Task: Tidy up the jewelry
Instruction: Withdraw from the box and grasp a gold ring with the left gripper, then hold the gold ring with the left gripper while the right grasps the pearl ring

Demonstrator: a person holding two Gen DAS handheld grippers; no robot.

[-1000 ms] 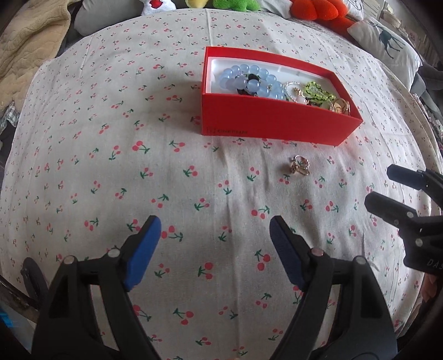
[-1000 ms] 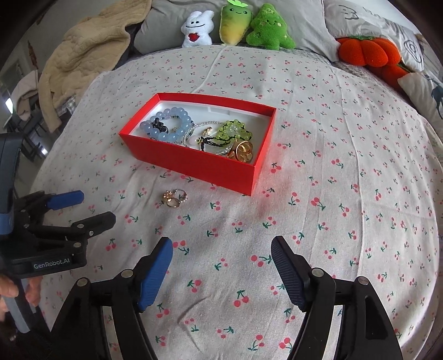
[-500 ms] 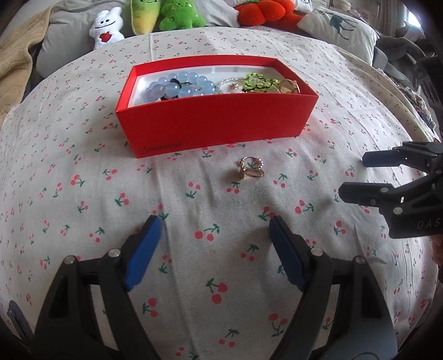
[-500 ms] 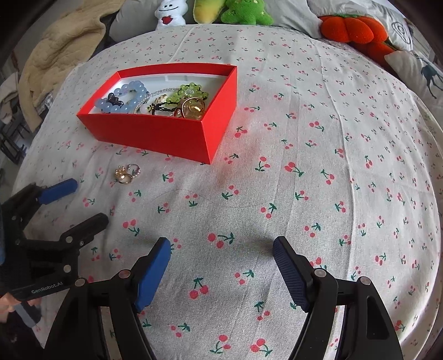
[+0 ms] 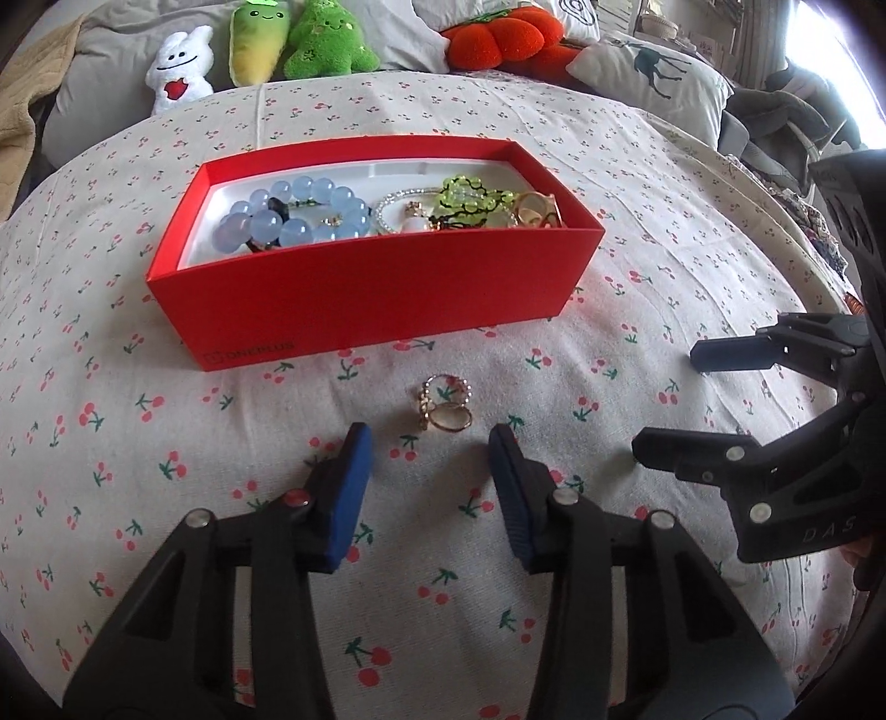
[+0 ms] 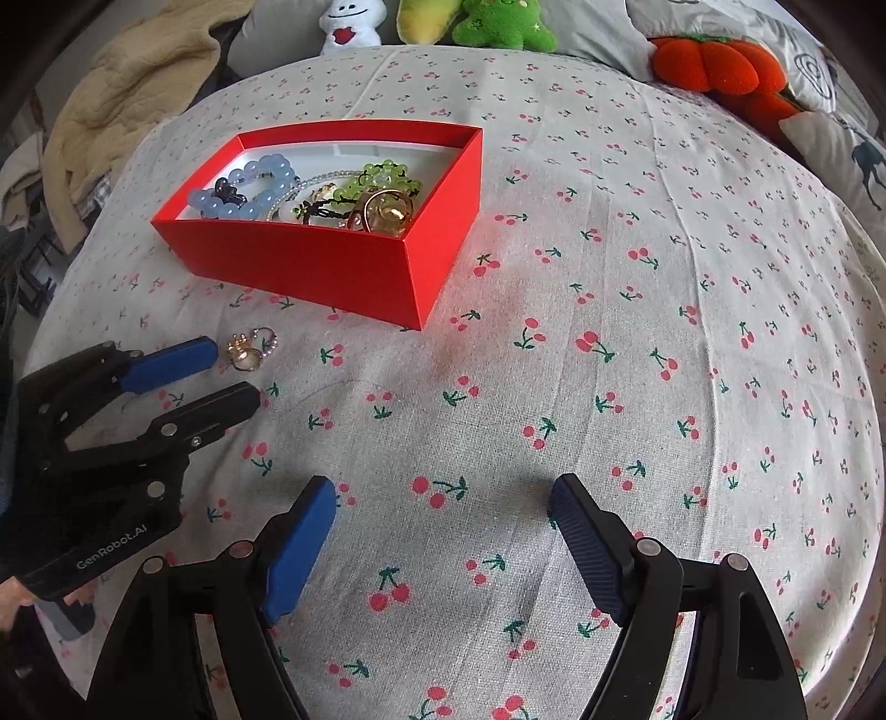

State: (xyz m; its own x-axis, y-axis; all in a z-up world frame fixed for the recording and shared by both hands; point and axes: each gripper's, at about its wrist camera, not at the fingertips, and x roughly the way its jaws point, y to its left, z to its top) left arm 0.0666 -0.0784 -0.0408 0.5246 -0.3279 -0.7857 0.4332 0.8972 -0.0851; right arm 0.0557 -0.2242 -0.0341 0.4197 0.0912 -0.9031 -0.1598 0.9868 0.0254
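A small cluster of gold rings lies on the cherry-print bedsheet just in front of the red box. The box holds a blue bead bracelet, a green bead bracelet and other gold pieces. My left gripper points down at the rings. Its jaws are closing, the rings sit just past the fingertips, and the pads do not touch them. My right gripper hovers open over bare sheet to the right, with nothing between its fingers.
Plush toys and an orange pumpkin cushion line the far edge of the bed. A deer-print pillow lies at the back right and a beige blanket at the back left. A person's fingers show at the frame edges.
My left gripper has swung round and moved in on the rings, and its jaws have narrowed. The right gripper has sunk a little and stays wide.
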